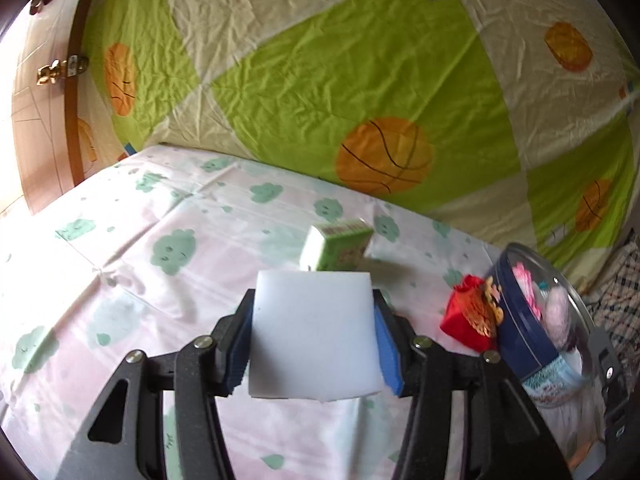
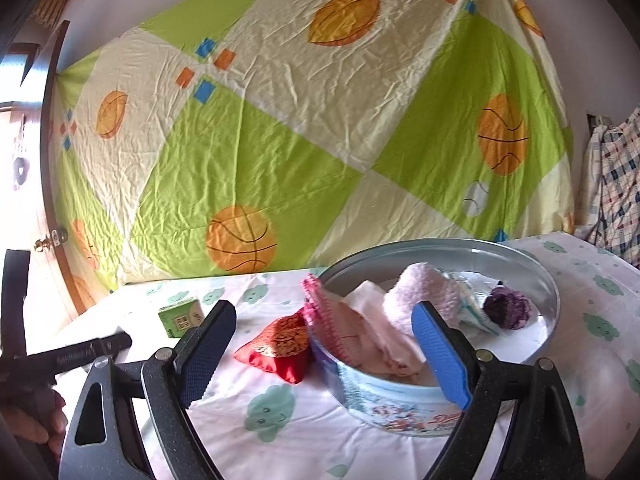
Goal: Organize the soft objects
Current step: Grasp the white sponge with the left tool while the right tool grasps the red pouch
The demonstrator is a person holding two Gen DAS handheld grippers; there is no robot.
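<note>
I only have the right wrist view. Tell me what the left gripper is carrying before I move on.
Observer: The left gripper has a white foam block squeezed between its blue fingers.
Operator: Report whether that block sits on the table.
Observer: It looks lifted; its lower edge hangs free above the cloud-print tablecloth.
Operator: Say what lies straight ahead of it.
Observer: A small green box sits just beyond the block, with the red pouch and the round tin off to the right.
</note>
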